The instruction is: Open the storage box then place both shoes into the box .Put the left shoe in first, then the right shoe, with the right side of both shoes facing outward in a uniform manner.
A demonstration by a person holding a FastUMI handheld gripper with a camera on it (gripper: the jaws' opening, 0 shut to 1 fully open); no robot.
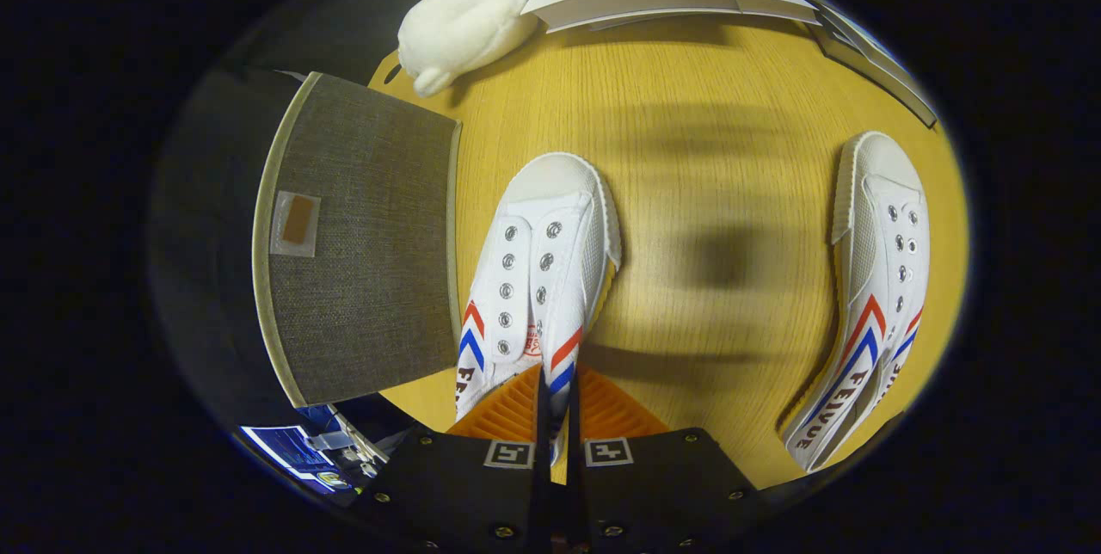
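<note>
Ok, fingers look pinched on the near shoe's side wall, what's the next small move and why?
Probably lift straight up, then carry toward the storage box. The gripper appears shut on the near shoe, pinching its side wall, while its sole seems to rest on the table; the box stands just beside it, with the other shoe apart.

White shoes (538, 279) with red-blue chevrons — grey woven storage box (361, 236), tan wood-grain table (705, 167), white plush penguin (469, 16).

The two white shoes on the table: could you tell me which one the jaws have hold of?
The shoe next to the grey storage box; the gripper pinches its side wall. The other shoe lies apart, untouched.
</note>
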